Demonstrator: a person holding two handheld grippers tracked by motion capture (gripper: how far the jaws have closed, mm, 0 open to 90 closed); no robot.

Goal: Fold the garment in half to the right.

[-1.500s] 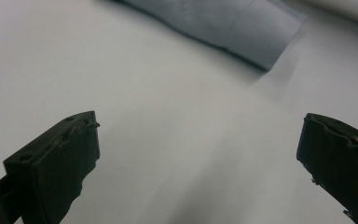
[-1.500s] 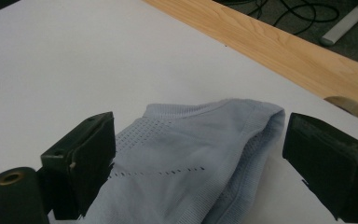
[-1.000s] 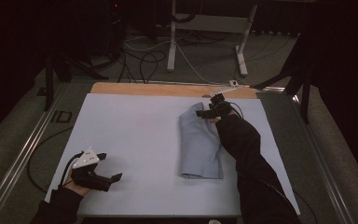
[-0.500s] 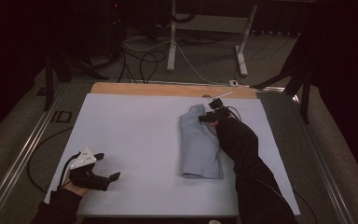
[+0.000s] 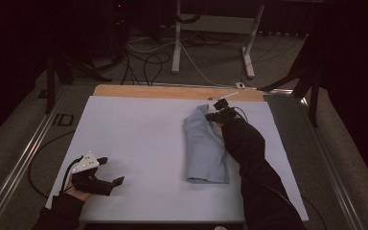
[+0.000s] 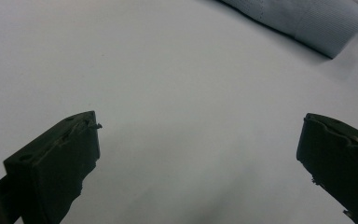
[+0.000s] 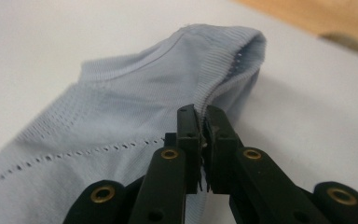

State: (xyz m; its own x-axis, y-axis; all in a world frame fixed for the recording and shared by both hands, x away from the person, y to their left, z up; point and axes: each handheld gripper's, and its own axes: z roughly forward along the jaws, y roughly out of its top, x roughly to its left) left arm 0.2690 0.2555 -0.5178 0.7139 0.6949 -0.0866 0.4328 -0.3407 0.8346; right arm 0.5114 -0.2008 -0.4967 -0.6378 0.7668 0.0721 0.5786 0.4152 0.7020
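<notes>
Right gripper [image 7: 204,122] clamped on blue garment [image 5: 203,146] ribbed edge; left gripper [image 6: 200,140] jaws apart, seemingly resting on table [image 5: 139,139]

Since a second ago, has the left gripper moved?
No. In the high view the left gripper sits at the same spot near the front left corner of the white mat, jaws open.

- Left gripper [image 5: 109,181]: black body showing a grey three-cornered plate on top, a black cable trailing behind, blocky matt jaws
- Right gripper [image 7: 204,122]: black, flat-linked jaw arms carrying brass-ringed rivet holes, thin cable looping off
- Person wearing black long sleeves [image 5: 249,158] covering both forearms
</notes>
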